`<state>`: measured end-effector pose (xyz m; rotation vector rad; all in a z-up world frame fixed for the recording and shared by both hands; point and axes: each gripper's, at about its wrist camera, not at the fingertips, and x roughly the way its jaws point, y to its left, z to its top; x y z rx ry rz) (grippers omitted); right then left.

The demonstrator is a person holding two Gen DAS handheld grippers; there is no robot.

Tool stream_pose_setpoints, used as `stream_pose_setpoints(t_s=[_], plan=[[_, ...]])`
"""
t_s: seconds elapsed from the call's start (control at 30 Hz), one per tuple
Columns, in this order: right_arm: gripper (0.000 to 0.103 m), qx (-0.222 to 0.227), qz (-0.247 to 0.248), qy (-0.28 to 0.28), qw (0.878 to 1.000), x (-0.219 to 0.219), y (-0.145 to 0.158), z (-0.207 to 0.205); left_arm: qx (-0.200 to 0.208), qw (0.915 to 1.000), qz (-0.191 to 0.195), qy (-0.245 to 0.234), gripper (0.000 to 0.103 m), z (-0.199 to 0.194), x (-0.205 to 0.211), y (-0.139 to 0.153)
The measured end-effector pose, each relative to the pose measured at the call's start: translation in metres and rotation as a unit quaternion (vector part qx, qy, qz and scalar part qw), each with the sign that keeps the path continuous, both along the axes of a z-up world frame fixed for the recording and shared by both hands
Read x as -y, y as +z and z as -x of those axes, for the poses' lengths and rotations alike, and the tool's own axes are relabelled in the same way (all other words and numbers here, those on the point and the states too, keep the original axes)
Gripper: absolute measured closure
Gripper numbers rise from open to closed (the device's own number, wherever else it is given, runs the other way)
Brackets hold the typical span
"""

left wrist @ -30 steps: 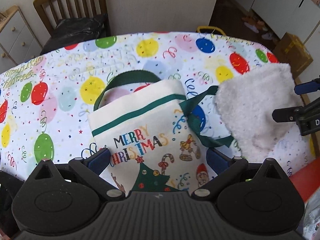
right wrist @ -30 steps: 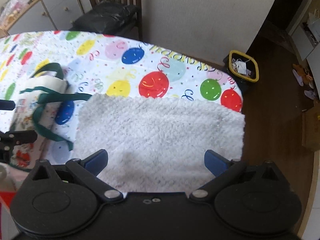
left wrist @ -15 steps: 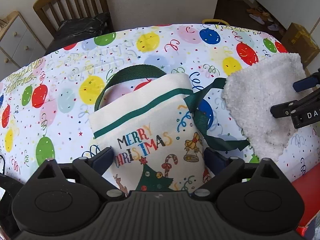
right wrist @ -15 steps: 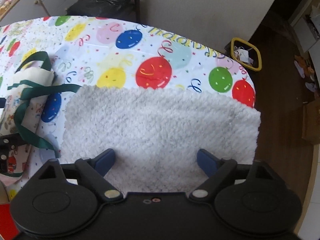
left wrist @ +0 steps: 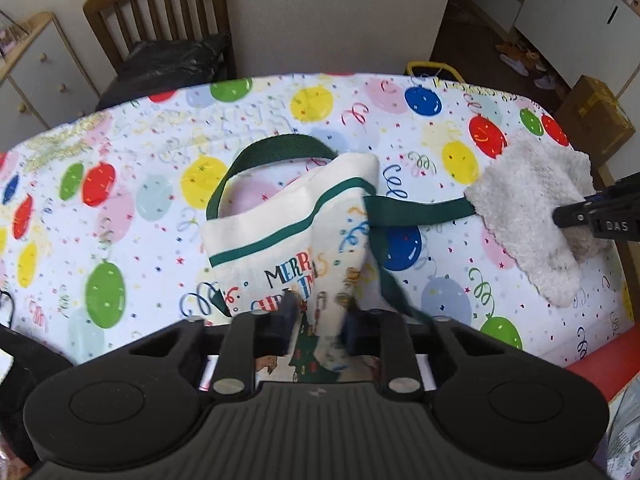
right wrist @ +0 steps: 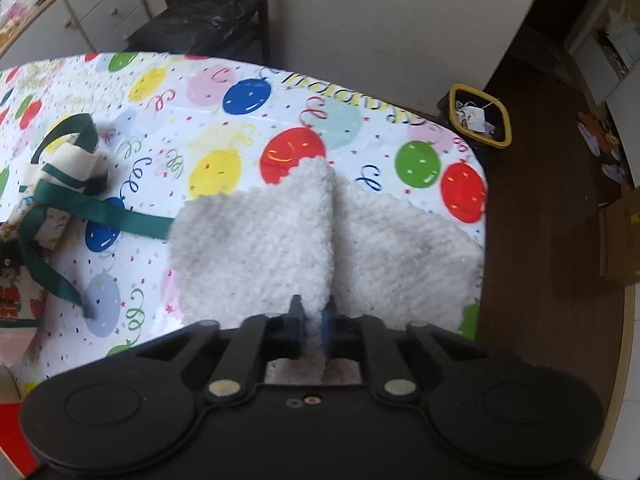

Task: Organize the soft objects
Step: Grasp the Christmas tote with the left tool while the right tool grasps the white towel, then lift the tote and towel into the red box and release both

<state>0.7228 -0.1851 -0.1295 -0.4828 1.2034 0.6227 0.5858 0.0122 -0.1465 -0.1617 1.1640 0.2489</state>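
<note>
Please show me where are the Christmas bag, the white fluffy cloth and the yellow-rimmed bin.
Christmas bag [left wrist: 280, 224]: left wrist view, cream front panel above the lettering.
white fluffy cloth [right wrist: 256, 240]: right wrist view, left bunched half.
yellow-rimmed bin [right wrist: 505, 120]: right wrist view, right rim.

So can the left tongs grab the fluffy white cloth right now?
Probably not. The left tongs are closing on the Christmas bag, and the fluffy white cloth lies off to the side, already pinched by the right tongs.

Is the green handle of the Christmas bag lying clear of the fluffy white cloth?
No, in the right wrist view the green handle runs across the tablecloth and its end meets the edge of the fluffy white cloth.
</note>
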Motion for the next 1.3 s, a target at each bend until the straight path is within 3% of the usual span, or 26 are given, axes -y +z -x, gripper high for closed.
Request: stream_pose_setpoints(t_s=[0.13,0.4,0.8,1.3], plan=[[0.098,0.028,-0.01,-0.006,1.0,0.01,0.016,0.007,0.011,0.9999,0.008,0.01,0.089,0.006,-0.004,0.011],[0.098,0.069,-0.067,-0.038,0.995,0.046,0.079,0.019,0.055,0.9981,0.011,0.026,0.09,0.019,-0.001,0.057],[0.098,0.123,-0.147,-0.039,0.981,0.105,0.177,0.079,0.122,0.9925,-0.009,-0.009,0.092,0.057,0.033,0.142],[0.098,0.145,-0.178,-0.023,0.973,0.164,0.226,0.164,0.176,0.9809,0.0,-0.083,0.092,0.132,0.117,0.227]])
